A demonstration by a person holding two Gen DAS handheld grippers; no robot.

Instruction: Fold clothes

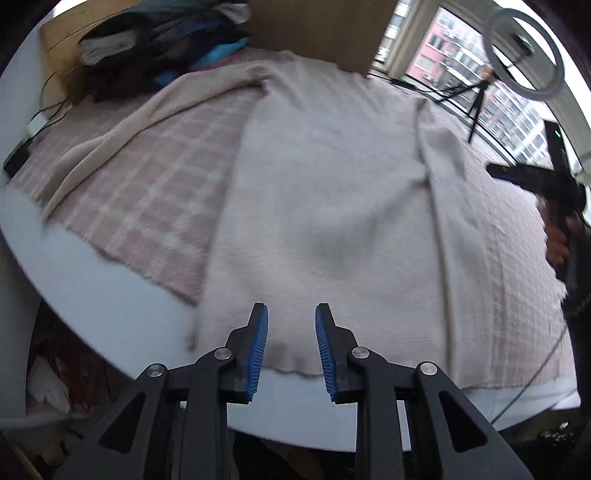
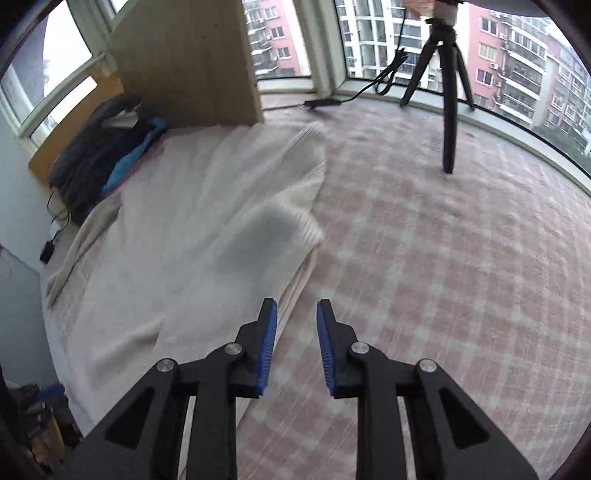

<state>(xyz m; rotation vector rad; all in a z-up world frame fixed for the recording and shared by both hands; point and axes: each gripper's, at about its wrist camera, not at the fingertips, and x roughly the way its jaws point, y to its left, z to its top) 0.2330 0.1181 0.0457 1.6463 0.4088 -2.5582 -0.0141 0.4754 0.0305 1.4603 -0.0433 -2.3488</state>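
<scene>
A cream knit sweater (image 1: pixel 325 206) lies flat on a pink checked cloth (image 1: pixel 147 192) over the table. One sleeve (image 1: pixel 122 136) stretches to the far left; the other side is folded inward (image 1: pixel 450 177). My left gripper (image 1: pixel 291 314) is open and empty, just above the sweater's near hem. In the right wrist view the sweater (image 2: pixel 207 229) lies to the left with its folded sleeve (image 2: pixel 295 192) on top. My right gripper (image 2: pixel 295 306) is open and empty, over the sweater's right edge and the checked cloth (image 2: pixel 443 258).
A pile of dark and blue clothes (image 1: pixel 155 48) sits at the far left corner beside a wooden board (image 1: pixel 317 29). A black tripod (image 2: pixel 447 92) and a cable (image 2: pixel 332 101) stand at the far side by the windows. The white table edge (image 1: pixel 110 302) is near left.
</scene>
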